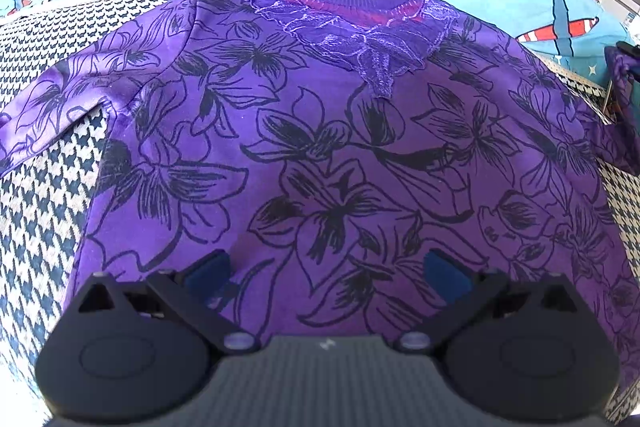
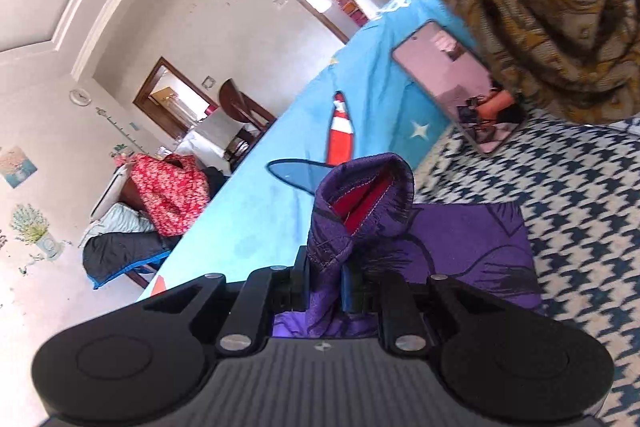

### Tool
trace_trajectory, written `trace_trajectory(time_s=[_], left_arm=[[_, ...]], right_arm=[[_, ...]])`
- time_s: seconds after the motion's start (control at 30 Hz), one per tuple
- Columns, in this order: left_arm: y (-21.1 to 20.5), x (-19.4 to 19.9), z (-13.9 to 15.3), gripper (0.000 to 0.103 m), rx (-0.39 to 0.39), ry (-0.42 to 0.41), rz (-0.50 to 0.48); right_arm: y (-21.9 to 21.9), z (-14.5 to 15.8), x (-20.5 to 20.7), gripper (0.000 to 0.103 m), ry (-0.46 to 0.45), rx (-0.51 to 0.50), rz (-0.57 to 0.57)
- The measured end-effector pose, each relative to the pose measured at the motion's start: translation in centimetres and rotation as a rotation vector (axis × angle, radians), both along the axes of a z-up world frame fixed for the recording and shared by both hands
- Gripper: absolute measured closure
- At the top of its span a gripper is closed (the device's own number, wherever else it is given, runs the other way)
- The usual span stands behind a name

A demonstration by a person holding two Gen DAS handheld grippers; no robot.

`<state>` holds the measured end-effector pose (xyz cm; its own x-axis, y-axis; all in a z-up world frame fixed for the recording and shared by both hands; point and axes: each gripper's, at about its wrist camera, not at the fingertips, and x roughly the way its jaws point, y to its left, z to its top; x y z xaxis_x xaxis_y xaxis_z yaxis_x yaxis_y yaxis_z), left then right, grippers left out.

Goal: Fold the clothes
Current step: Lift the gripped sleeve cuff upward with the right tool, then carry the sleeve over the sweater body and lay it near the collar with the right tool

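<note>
The right gripper (image 2: 325, 287) has its jaws pinched tight on the cuff end of a purple sleeve (image 2: 362, 203), which stands up out of the jaws at the middle of the right wrist view with its red lining showing at the open mouth. The left gripper (image 1: 325, 273) hangs over the lower body of the purple flowered top (image 1: 328, 147) with its jaws spread wide and nothing between them; whether the blue pads touch the cloth I cannot tell. The top lies face up and spread flat on a black-and-white houndstooth cloth (image 1: 48, 195), its lace-trimmed neck (image 1: 352, 7) toward the upper middle of the left view and the other sleeve (image 1: 52, 107) stretched out to the left edge. My reading is that the sleeve fold is in hand: the held sleeve wants carrying across onto the body and laying flat, with the free jaws well placed to steady the cloth. The hem is hidden under the left gripper's body, and the far side of the top runs off the right edge of the frame, where a dark blurred shape may be the other gripper. Beyond, a turquoise sheet (image 2: 248, 219), a phone (image 2: 460, 87) and a brown patterned bundle (image 2: 560, 7) sit at the upper right.
</note>
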<state>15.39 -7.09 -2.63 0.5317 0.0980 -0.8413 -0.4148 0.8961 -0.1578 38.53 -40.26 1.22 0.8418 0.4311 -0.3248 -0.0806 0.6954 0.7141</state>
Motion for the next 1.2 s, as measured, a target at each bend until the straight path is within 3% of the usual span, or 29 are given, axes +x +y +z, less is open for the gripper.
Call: trace_trajectory(time_s=[0.1, 0.3, 0.47, 0.57, 0.7, 0.9, 0.93, 0.97, 1.03, 1.2], left_arm=[[1.2, -0.6, 0.5, 0.0, -0.018, -0.019, 0.041], [3.1, -2.1, 1.0, 0.0, 0.077, -0.04, 0.155], [5.3, -3.3, 0.8, 0.0, 0.074, -0.033, 0.242], [5.8, -3.7, 0.7, 0.0, 0.075, -0.023, 0.252], [6.0, -3.9, 0.5, 0.0, 0.072, -0.02, 0.266], [6.2, -3.7, 1.1, 0.0, 0.074, -0.037, 0.301], [6.2, -3.7, 1.3, 0.0, 0.074, -0.041, 0.308], [6.2, -3.7, 1.4, 0.0, 0.074, -0.044, 0.315], [6.3, -3.6, 1.7, 0.0, 0.074, -0.052, 0.329], [6.4, -3.5, 2.4, 0.0, 0.073, -0.071, 0.363]], right_arm=[[3.6, 1.3, -0.2, 0.088, -0.077, 0.008, 0.095], [14.8, 2.9, -2.1, 0.088, -0.23, -0.018, 0.429], [24.4, 2.0, -6.0, 0.088, -0.314, -0.2, 0.726], [27.5, -0.1, -7.4, 0.088, -0.29, -0.287, 0.812], [29.1, -2.4, -8.0, 0.088, -0.253, -0.342, 0.853], [29.0, -2.8, -8.3, 0.085, -0.211, -0.315, 0.934], [29.2, -2.8, -8.5, 0.083, -0.207, -0.333, 0.965], [29.3, -2.7, -8.7, 0.074, -0.204, -0.349, 0.993], [29.3, -2.3, -9.5, 0.066, -0.206, -0.373, 1.03], [27.1, -0.7, -9.7, 0.061, -0.199, -0.375, 0.982]])
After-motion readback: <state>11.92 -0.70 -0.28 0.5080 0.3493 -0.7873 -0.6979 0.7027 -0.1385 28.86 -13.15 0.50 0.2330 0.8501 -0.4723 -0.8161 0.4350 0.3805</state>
